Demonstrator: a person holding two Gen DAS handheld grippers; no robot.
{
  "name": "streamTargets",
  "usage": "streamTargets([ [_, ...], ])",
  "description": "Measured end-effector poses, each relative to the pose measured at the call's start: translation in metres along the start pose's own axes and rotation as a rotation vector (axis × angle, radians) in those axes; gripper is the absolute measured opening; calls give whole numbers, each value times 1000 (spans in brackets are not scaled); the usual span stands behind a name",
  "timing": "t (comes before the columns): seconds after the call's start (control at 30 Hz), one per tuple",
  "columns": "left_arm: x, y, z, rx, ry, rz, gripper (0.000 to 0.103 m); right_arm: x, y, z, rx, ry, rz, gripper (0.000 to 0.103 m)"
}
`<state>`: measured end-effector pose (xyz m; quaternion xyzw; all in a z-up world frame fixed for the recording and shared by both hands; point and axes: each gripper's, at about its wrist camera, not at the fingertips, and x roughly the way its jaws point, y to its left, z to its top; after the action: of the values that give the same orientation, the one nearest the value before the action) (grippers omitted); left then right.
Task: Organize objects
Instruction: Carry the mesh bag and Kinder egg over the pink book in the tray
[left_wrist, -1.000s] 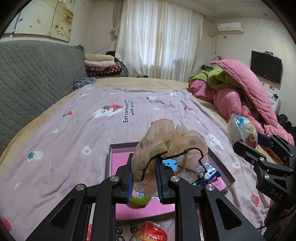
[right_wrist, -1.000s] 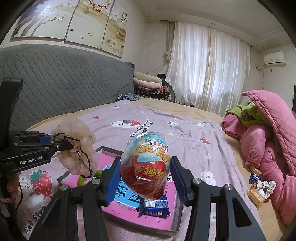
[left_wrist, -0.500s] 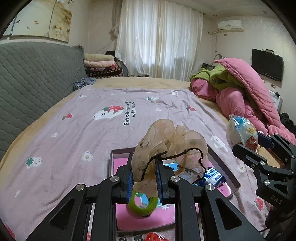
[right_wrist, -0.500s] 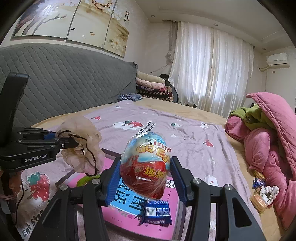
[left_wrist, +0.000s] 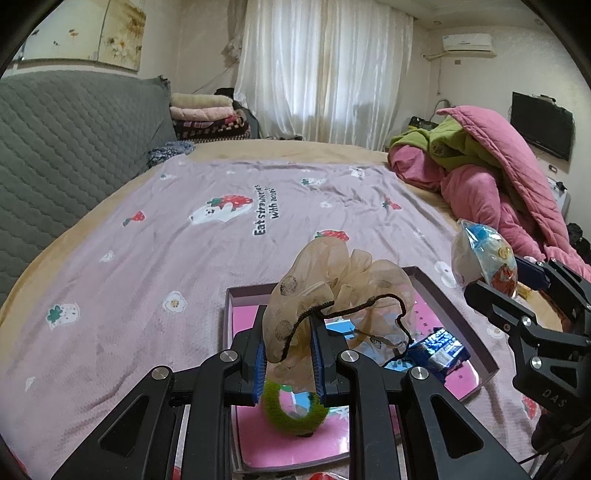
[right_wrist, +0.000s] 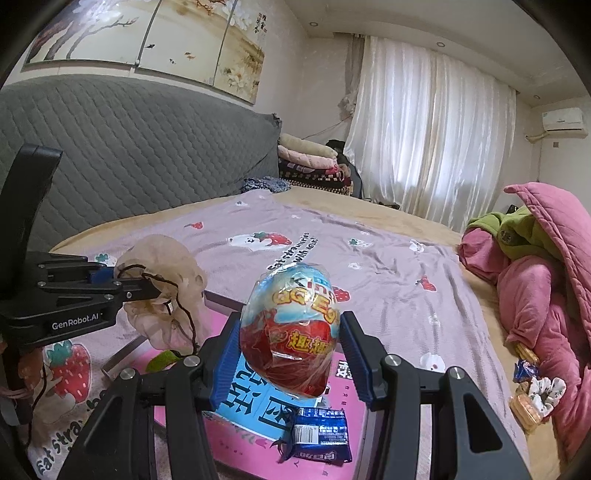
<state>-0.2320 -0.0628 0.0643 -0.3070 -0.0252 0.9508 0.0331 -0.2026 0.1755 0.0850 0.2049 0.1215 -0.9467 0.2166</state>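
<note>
Bed (left_wrist: 155, 258): 1 box (left_wrist: 476, 343) w/ 1 green ring (left_wrist: 291, 424), 1 blue pkt (right_wrist: 319, 435).

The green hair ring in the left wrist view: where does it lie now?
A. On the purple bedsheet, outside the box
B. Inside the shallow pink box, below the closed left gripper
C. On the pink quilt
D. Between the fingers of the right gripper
B: the green hair ring lies on the pink floor of the shallow box, just under the left gripper, which holds the beige scrunchie.
</note>
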Motion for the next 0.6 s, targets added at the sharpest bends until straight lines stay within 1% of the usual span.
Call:
streamTargets([
  [0.13, 9, 9, -3, -31, 25, -7, 20, 5, 5, -4, -3, 13, 15, 53],
  [0.23, 12, 13, -5, -42, 29, -3, 20, 10, 11, -7, -11, 21, 23, 53],
  [0.6, 24, 13, -22, -34, 72, 6, 20, 24, 23, -25, -38, 77, 32, 53],
])
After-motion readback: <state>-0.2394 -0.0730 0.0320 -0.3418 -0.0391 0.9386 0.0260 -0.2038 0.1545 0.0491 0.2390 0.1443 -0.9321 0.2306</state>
